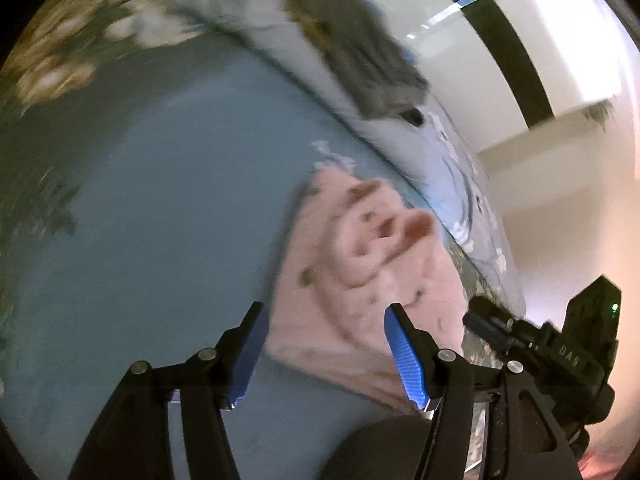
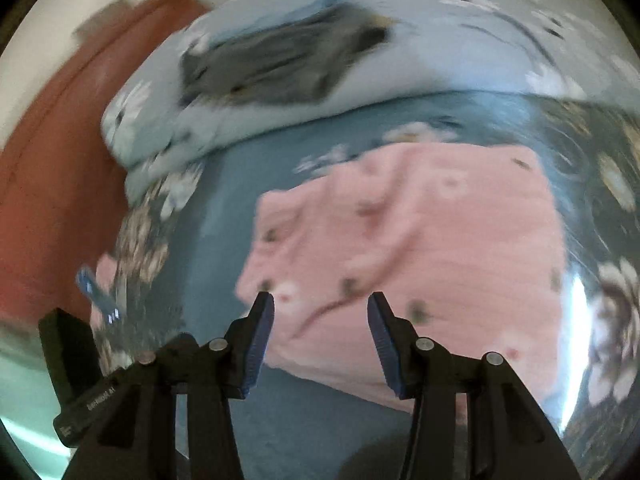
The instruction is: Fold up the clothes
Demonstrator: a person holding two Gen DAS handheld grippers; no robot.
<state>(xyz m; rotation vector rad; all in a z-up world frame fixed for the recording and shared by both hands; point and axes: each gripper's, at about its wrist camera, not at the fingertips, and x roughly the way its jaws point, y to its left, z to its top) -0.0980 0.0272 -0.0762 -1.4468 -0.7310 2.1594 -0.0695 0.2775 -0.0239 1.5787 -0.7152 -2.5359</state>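
A pink garment with small flower prints point(image 1: 360, 268) lies folded on the blue bed sheet point(image 1: 160, 200). It also shows in the right wrist view point(image 2: 420, 248). My left gripper point(image 1: 326, 320) is open and empty, hovering just above the garment's near left edge. My right gripper point(image 2: 320, 304) is open and empty, above the garment's near edge. The right gripper's body point(image 1: 560, 344) shows at the right of the left wrist view. The frames are motion-blurred.
A grey garment point(image 1: 360, 52) lies on a light blue flowered quilt point(image 1: 460, 168) at the far side of the bed; both show in the right wrist view, garment point(image 2: 280, 64) and quilt point(image 2: 440, 52). The sheet has a flowered border point(image 2: 612, 240). A red-brown floor point(image 2: 52, 160) lies beyond the bed edge.
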